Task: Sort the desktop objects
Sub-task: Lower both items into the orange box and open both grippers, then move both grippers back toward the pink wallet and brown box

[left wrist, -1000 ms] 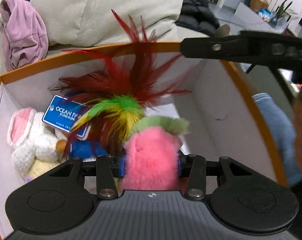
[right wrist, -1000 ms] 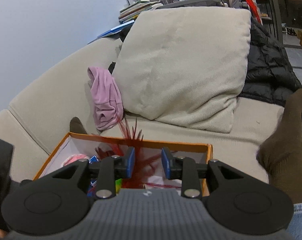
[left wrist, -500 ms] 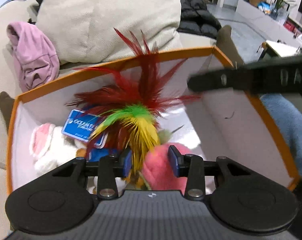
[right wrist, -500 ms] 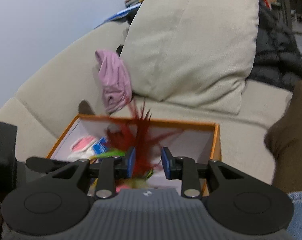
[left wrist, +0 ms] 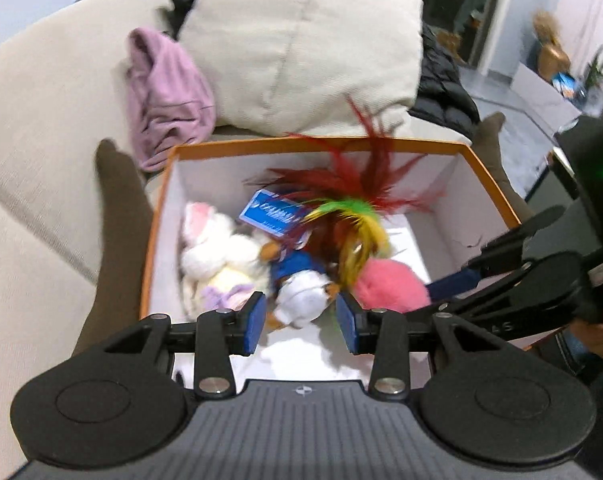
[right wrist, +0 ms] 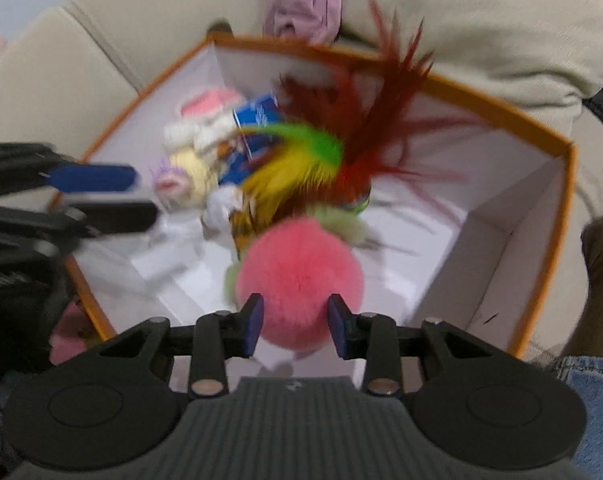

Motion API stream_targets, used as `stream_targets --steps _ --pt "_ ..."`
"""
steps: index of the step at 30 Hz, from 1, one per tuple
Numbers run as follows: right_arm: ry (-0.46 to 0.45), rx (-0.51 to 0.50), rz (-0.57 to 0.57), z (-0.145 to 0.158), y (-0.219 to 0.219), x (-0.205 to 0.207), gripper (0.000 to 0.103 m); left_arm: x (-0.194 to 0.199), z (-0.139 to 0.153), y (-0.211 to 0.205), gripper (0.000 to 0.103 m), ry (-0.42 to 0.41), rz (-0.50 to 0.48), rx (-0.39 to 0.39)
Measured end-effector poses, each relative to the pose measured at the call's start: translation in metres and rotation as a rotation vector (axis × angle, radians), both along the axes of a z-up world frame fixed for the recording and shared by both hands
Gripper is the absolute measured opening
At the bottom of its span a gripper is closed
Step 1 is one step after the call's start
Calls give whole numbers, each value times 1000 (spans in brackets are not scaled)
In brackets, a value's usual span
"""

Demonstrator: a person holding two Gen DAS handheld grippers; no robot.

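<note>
Left claw (left wrist: 300,322) parted, empty, angled down; right claw (right wrist: 295,326) just widening, empty.

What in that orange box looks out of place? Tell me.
The red, green and yellow feather toy stands out: its long red plumes poke above the back rim of the orange-rimmed white box, while the white plush bunny and fluffy pink ball sit wholly inside.

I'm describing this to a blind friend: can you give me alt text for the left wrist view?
An orange-rimmed box on a beige sofa holds soft toys: a white bunny, a pink fluffy ball and a red, green and yellow feather toy. The left tongs hang open and empty above it, and the right tongs reach in from the right.
</note>
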State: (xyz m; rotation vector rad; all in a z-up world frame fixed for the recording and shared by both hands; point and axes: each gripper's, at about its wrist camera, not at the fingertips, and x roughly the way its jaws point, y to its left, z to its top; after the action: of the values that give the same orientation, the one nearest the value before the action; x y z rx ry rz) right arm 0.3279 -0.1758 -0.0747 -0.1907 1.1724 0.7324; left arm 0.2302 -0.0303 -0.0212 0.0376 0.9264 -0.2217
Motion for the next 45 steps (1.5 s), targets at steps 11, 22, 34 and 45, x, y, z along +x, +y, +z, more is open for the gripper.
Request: stream_targets --steps 11,22,34,45 --pt "24 -25 -69 -10 23 13 19 -6 -10 24 45 -31 32 -113" --pt "17 -26 -103 -12 19 19 24 -10 -13 28 46 -42 40 -126" --pt "-184 69 -84 26 16 -32 59 -50 32 28 46 -123 40 -112" --pt "-537 258 -225 58 -5 -129 76 -113 48 52 46 -143 95 -84"
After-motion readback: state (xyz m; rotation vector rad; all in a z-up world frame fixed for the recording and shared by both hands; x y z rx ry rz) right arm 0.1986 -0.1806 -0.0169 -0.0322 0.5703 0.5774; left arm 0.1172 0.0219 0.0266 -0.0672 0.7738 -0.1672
